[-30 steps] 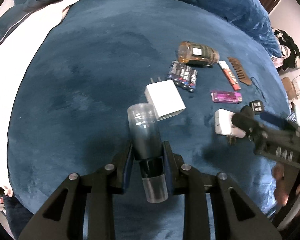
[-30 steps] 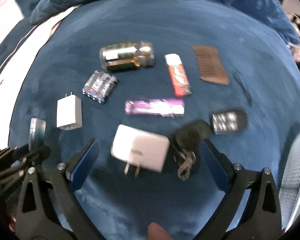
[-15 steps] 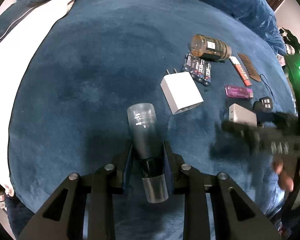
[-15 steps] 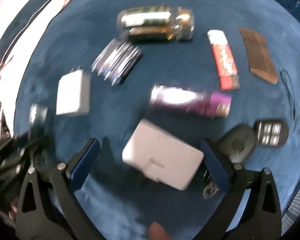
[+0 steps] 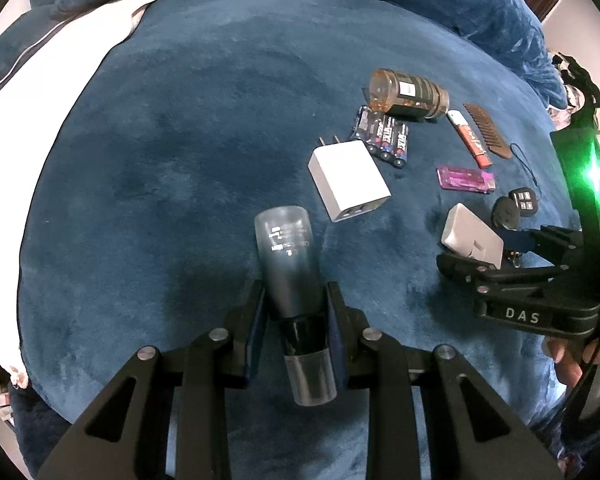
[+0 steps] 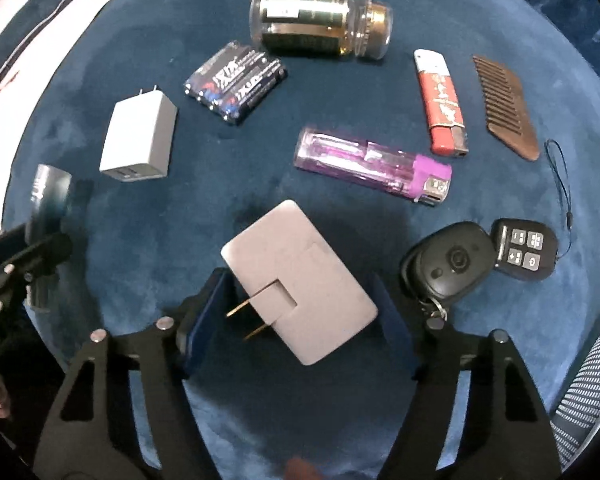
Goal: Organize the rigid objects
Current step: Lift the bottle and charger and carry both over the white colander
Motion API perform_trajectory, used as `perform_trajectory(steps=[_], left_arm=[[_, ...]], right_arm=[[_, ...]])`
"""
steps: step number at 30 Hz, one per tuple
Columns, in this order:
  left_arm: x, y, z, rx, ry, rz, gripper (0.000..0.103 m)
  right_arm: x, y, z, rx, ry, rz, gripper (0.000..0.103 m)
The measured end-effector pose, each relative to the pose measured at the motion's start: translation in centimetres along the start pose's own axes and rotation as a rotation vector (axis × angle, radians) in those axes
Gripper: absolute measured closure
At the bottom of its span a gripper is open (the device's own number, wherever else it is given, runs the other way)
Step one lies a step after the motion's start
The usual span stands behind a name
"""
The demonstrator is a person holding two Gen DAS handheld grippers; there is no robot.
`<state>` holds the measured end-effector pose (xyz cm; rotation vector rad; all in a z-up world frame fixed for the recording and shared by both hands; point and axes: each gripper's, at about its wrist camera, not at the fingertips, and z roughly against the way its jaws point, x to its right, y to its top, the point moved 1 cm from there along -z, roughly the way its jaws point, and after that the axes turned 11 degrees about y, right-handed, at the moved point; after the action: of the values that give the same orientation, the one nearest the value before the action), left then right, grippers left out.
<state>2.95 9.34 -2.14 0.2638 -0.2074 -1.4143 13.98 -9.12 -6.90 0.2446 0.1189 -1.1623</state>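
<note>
Closing in from wide, my right gripper (image 6: 300, 312) now brackets the flat charger (image 6: 296, 280), pads not yet gripping; my left gripper (image 5: 296, 320) holds clamped on the bottle (image 5: 290, 268) at 9 o'clock.

A: what colours are we looking at? the blanket (image 6: 148, 248) is deep blue plush, right?

B: yep. two white chargers, the flat charger (image 6: 300, 280) has brass prongs. lighters: one see-through purple lighter (image 6: 372, 168), one red lighter (image 6: 440, 100) with a white top. brown comb (image 6: 504, 108), black key fob (image 6: 448, 260), black remote (image 6: 524, 248) with white button icons

A: and the batteries (image 6: 236, 80)?

B: dark blue with red and white print. the jar (image 6: 320, 24) is clear with a gold-and-black label. smoky grey bottle (image 5: 288, 256), black neck
</note>
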Motion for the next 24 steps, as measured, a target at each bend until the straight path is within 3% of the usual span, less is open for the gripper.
perform_trajectory(steps=[10, 17, 18, 24], left_arm=[[0.4, 0.1, 1.9, 0.037, 0.002, -0.004, 0.075], [2.6, -0.3, 4.1, 0.078, -0.011, -0.048, 0.074], [2.9, -0.4, 4.4, 0.082, -0.013, -0.054, 0.074], [6.2, -0.7, 6.2, 0.110, -0.030, -0.121, 0.075]], right_arm=[[-0.7, -3.3, 5.0, 0.138, 0.085, -0.078, 0.035], [-0.1, -6.3, 7.5, 0.187, 0.079, -0.077, 0.035], [0.2, -5.0, 7.4, 0.192, 0.078, -0.081, 0.035], [1.6, -6.6, 10.2, 0.248, 0.062, -0.112, 0.035]])
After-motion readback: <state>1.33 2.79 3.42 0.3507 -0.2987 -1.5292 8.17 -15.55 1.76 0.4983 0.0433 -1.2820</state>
